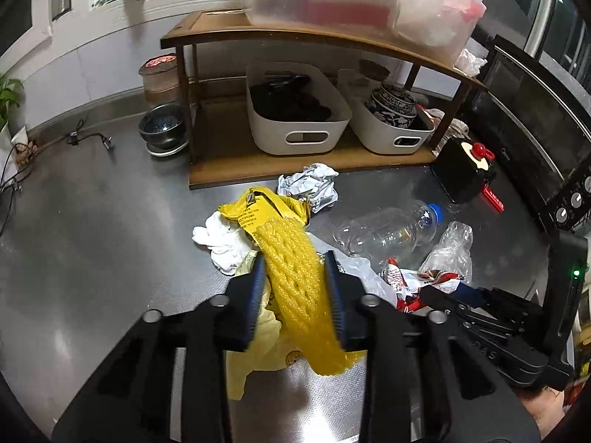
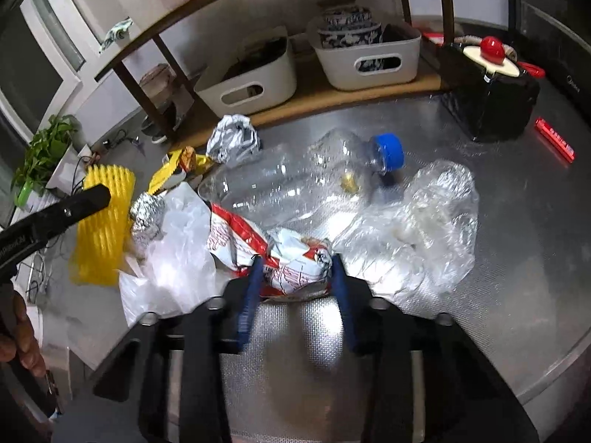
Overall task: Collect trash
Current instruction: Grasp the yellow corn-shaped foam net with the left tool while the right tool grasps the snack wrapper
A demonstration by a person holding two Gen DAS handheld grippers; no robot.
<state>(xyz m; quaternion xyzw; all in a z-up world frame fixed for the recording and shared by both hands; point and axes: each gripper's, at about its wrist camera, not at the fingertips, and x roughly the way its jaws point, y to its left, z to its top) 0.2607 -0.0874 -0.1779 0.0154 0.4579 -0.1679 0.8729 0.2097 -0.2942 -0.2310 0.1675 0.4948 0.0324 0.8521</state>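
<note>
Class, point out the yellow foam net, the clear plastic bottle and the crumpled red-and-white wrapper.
yellow foam net [image 1: 295, 258], left wrist view, mesh middle.
clear plastic bottle [image 2: 295, 181], right wrist view, body.
red-and-white wrapper [image 2: 295, 262], right wrist view, crumpled end.

A grey metal counter [image 1: 92, 221] carries a wooden rack [image 1: 295, 170] at the far side, a dark bowl [image 1: 162, 127] to its left, and trash in the middle: crumpled paper [image 1: 310, 184], clear bottle [image 1: 388, 229], plastic bag [image 2: 424, 221].

Looks like a home kitchen. Shiny metal counter [image 1: 92, 221], wooden shelf [image 1: 295, 37] past the tongs with white bins [image 1: 295, 125] of bowls [image 1: 393, 105], black toaster oven [image 1: 535, 129] off to the right, green plant [image 2: 40, 151] far left.
</note>
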